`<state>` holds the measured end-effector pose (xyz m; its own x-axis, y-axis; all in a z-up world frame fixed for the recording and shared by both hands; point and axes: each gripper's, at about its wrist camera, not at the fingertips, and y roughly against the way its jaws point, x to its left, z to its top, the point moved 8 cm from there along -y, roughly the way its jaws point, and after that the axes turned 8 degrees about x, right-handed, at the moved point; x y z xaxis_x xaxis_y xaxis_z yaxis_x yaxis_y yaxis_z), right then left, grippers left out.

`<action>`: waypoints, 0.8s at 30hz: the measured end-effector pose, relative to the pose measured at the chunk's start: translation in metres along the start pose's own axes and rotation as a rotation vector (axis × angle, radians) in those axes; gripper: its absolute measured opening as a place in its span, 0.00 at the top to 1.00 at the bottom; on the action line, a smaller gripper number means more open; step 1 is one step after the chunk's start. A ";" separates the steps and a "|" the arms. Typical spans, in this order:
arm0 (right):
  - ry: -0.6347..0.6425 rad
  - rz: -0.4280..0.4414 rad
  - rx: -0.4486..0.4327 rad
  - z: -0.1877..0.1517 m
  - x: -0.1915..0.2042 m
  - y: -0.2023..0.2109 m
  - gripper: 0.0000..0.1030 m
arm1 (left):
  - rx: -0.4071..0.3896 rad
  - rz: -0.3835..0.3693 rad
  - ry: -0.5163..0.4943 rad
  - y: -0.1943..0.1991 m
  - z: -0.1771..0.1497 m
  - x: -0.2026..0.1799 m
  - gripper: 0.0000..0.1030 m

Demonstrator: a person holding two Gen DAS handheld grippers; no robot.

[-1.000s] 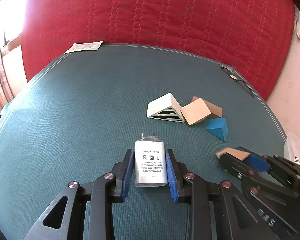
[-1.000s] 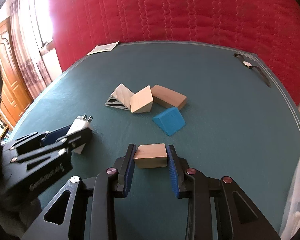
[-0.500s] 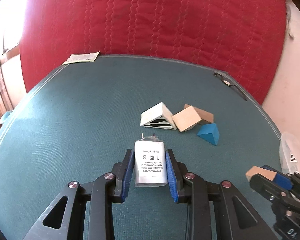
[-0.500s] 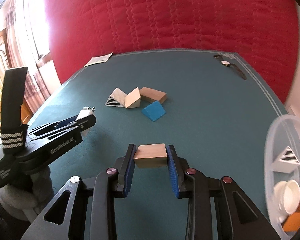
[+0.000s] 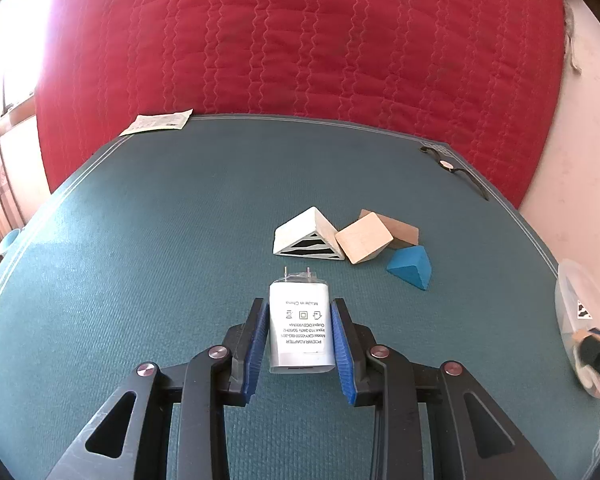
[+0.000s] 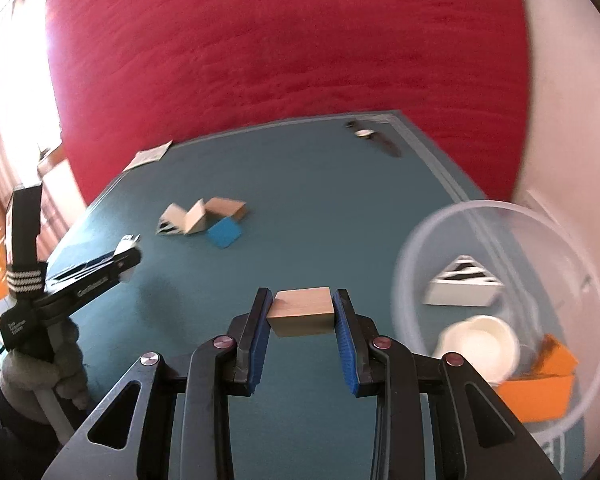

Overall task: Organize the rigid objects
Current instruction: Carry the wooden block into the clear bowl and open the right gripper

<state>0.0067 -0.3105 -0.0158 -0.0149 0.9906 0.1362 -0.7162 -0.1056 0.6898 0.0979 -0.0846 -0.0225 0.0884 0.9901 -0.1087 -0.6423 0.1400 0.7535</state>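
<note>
The left gripper [image 5: 301,340] is clamped on a white plastic power adapter [image 5: 302,326] with small black print on it. Its blue pads press on both sides of the plug box. Two metal pins stick out of the far end, and the adapter sits low over the green cloth table [image 5: 160,240].

The right gripper [image 6: 301,320] is squeezing a small plain wooden block [image 6: 302,310] between its blue pads. The block is up in the air over the table. Just to its right is a clear round plastic tub [image 6: 412,248]. Inside the tub lie a white wedge with black stripes [image 6: 462,282], a small white bowl shape [image 6: 480,346] and an orange box shape [image 6: 540,384].

A little past the adapter is a small heap of blocks. There is a white triangle block with black stripes [image 5: 308,236], and a pale wooden cube [image 5: 364,238] touching it. A brown wooden block [image 5: 404,232] lies behind the cube. A blue wedge block [image 5: 410,268] sits just in front of them.

In the right wrist view, a person's hand in a grey glove [image 6: 40,368] holds the handle of the left gripper.

Far back on the right edge of the table lies a black wristwatch [image 5: 454,170]. At the far left corner is a white paper packet [image 5: 156,124]. Behind the table is a big red quilted cover [image 5: 300,48].
</note>
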 end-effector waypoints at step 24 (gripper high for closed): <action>-0.262 -0.230 -0.032 -0.024 -0.138 0.039 0.69 | -0.013 0.012 -0.030 0.003 -0.002 -0.008 0.68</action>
<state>-0.0358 -0.4496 -0.0242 0.3262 0.9316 0.1602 -0.7017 0.1252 0.7013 0.0934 -0.0922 -0.0206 0.1033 0.9915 -0.0797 -0.6532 0.1281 0.7463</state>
